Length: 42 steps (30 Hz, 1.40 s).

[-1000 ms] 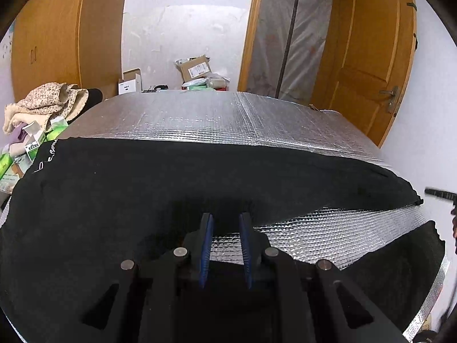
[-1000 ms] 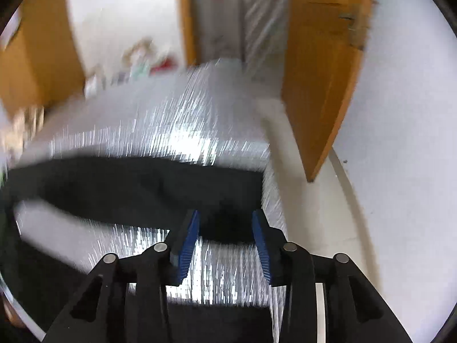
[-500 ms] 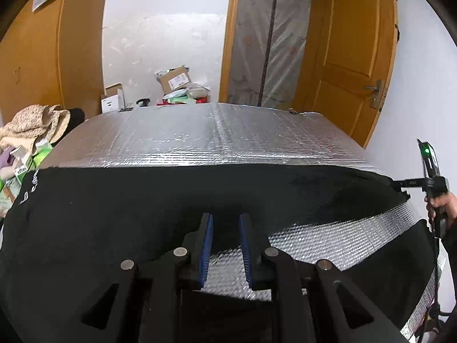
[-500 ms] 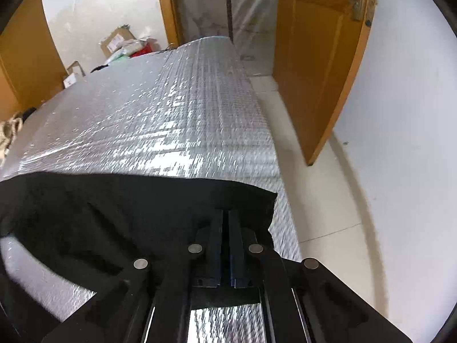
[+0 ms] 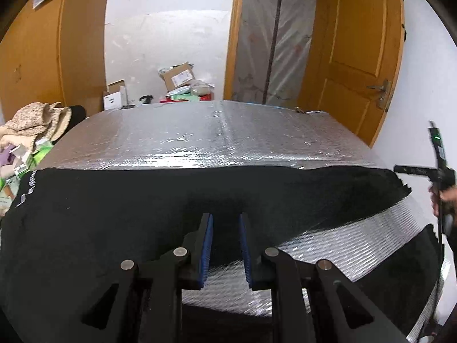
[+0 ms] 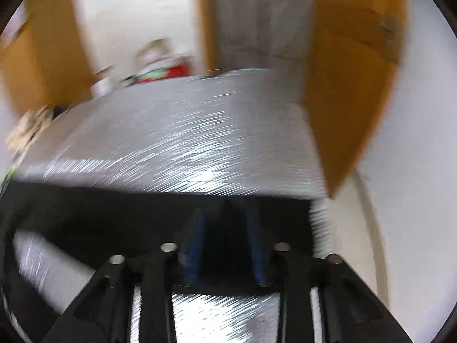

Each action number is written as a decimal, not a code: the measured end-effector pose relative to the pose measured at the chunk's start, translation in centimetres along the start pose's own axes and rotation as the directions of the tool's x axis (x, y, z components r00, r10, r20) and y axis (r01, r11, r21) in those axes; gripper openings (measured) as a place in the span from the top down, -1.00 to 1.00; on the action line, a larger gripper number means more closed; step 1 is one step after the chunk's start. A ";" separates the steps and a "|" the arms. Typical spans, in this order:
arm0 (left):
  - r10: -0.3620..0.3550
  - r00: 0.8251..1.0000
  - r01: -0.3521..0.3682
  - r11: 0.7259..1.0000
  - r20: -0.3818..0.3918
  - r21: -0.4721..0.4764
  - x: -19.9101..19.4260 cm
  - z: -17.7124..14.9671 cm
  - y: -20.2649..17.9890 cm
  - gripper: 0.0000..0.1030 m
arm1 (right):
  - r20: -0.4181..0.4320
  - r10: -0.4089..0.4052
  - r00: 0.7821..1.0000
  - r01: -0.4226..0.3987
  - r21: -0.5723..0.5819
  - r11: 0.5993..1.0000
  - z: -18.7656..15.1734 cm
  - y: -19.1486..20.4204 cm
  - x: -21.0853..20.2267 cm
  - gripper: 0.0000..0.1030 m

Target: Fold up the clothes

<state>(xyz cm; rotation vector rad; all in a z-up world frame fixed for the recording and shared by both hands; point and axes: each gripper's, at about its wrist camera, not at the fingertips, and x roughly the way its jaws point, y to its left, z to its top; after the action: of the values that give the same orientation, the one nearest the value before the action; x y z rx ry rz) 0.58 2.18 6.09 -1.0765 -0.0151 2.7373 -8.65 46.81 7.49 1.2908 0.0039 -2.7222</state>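
Black garment (image 5: 120,217) spread across near half of silver foil-covered table (image 5: 217,134), a foil strip bare at 5 o'clock. Left gripper (image 5: 225,245) jaws narrowly parted, empty, tips over the garment edge. Right gripper (image 6: 225,240) blurred, jaws apart over dark cloth, nothing pinched. Cardboard boxes (image 5: 178,75) at 12 o'clock

The whole right wrist view is smeared by motion blur. There the blue pads (image 6: 197,245) of the right claw (image 6: 225,245) are only dim streaks over the black garment (image 6: 114,217), so contact with the cloth cannot be told. In the left wrist view the black garment (image 5: 114,217) is cut off by the left and bottom edges, and its small white lettering (image 5: 27,190) is unreadable. The person's hand (image 5: 444,200) is cropped at the right edge.
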 end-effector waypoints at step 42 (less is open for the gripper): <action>0.055 0.998 -0.057 0.987 -0.014 -0.148 0.5 -1.0 6.9 0.54 | -0.136 0.180 0.974 -0.226 -0.599 0.768 -2.2 17.7 3.5 0.87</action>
<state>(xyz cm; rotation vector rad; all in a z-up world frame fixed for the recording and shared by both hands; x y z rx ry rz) -0.36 -4.55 4.40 -1.1455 -0.1929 2.8188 -7.09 28.97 4.29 1.0987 0.6612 -2.1936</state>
